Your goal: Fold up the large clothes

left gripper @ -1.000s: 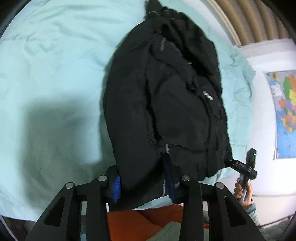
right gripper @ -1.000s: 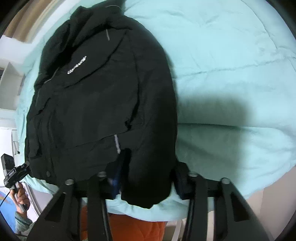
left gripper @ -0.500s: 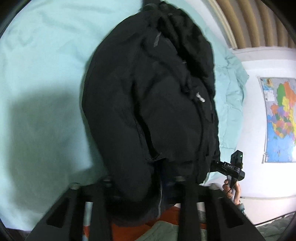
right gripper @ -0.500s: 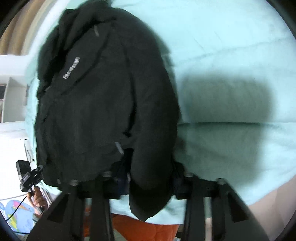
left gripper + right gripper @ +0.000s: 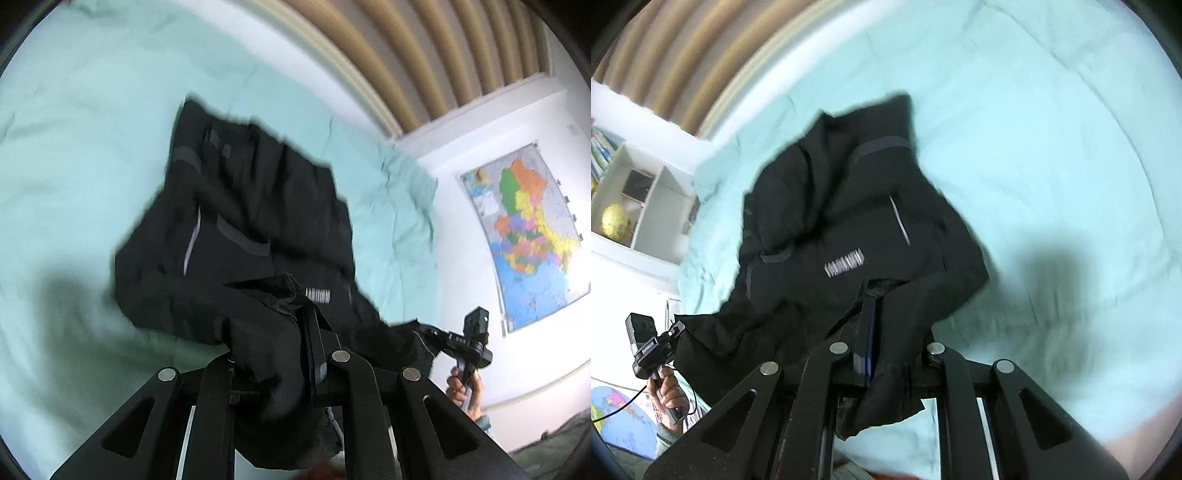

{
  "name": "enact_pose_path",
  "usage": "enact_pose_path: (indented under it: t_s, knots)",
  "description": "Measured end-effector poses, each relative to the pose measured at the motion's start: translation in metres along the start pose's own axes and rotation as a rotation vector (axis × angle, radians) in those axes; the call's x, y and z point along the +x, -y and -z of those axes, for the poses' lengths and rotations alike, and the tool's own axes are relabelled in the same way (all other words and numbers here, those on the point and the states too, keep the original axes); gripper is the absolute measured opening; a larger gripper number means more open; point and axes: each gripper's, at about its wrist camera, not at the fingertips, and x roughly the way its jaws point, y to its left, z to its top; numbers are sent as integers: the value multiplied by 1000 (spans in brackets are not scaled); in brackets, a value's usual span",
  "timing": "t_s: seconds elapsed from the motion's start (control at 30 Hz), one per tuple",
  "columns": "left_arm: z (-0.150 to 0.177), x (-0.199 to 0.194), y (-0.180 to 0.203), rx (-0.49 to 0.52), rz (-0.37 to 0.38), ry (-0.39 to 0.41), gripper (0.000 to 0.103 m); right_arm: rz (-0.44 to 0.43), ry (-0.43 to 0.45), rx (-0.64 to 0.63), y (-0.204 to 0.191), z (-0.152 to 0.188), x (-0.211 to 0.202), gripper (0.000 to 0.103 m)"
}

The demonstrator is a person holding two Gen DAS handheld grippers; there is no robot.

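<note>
Much of what I see is blurred, and the black fabric hides my own fingertips in both views. Through the left wrist camera, my left gripper (image 5: pixel 295 332) has its jaws pinched together on the near hem of the black padded jacket (image 5: pixel 240 229); only one dark finger edge shows, the other is buried in cloth. Through the right wrist camera, my right gripper (image 5: pixel 875 317) is clamped on the hem as well, a blue-edged pad just visible, its partner covered by a hanging fold. The jaws of both have just been closing, with jacket cloth between them. The jacket is matte, soft and rumpled, with a thin silver zip line and a small white printed logo too smeared to read. Its near edge is raised at the grippers while its far part lies on the pale mint-green bedsheet (image 5: pixel 74 147), which is smooth with light creases and carries a soft dark shadow. Beyond the bed, a ribbed beige headboard (image 5: pixel 424 55) curves across the top, its ends cut off by the lens rim. On the right white wall hangs a colourful map poster (image 5: pixel 524 236). On the left, a white shelf unit (image 5: pixel 646 199) holds a yellow globe-like ball, its detail unclear. Each view also catches the person's other hand gripping a handle at the frame edge.
</note>
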Motion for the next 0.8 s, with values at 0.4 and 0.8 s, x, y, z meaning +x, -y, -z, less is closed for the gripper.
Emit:
enact_pose_path:
  t_s: [0.4, 0.8]
  knots:
    - [-156, 34, 18, -7, -84, 224, 15, -24, 175, -29, -55, -187, 18, 15]
    - [-236, 181, -80, -223, -265, 91, 19, 111, -12, 92, -27, -291, 203, 20]
